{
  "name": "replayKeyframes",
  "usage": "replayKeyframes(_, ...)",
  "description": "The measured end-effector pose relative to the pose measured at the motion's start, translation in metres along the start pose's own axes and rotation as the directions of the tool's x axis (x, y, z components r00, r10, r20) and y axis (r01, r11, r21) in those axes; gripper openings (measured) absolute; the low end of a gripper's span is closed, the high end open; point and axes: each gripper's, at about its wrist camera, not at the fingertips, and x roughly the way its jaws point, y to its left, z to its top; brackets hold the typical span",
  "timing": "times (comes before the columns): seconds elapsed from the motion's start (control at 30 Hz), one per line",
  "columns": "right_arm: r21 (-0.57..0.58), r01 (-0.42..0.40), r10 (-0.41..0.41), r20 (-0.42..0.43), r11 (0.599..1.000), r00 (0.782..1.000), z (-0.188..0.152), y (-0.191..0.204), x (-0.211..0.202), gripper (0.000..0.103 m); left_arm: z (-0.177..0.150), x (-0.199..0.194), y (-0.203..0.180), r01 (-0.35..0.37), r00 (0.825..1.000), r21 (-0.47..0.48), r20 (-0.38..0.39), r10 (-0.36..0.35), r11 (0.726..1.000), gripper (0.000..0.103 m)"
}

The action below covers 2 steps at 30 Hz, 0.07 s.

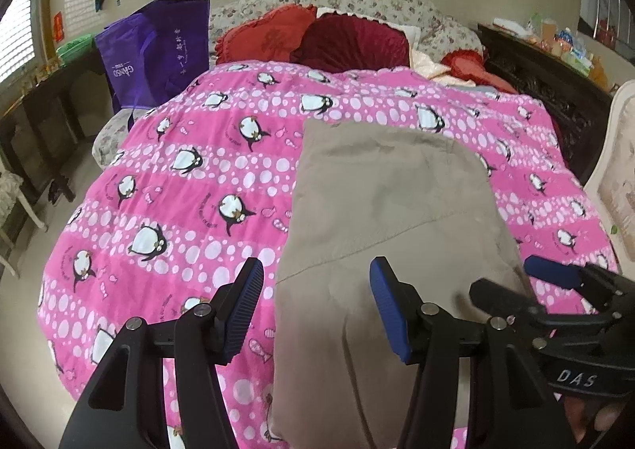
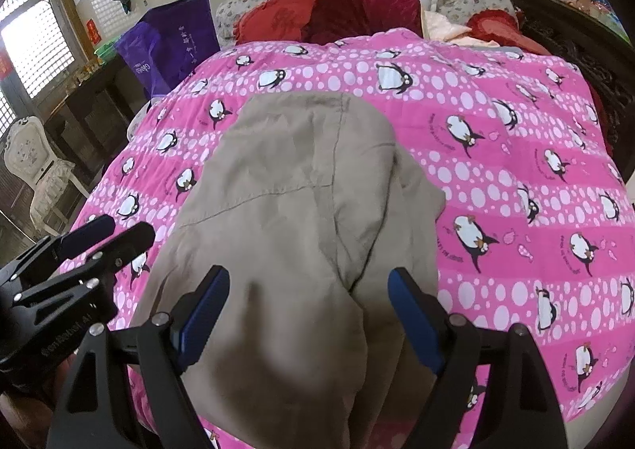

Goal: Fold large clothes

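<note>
Matt tan cloth on the trousers (image 2: 301, 191), smooth weave, stitched seams showing, soft creases toward the near edge of the bed. Under them the pink penguin quilt (image 1: 190, 171) looks a soft printed cotton, slightly puckered. The left gripper (image 1: 315, 302) shows matt black plastic arms, ribbed blue rubbery pads (image 1: 246, 306) and small shiny metal pins. Same finish on the right gripper (image 2: 307, 314). At the head end, velvety red cushions (image 1: 349, 40) with a faint sheen. Purple bag (image 1: 158, 48) at the far left corner: thin non-woven fabric.
</note>
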Motion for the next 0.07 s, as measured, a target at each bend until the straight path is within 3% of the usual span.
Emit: replayKeyframes(0.07,0.003,-0.002,0.002,-0.002,1.0,1.0,0.0012,-0.0001,0.0015,0.085,0.0024,0.0015,0.0019,-0.004,1.0,-0.002,0.002,0.004,1.0,0.044)
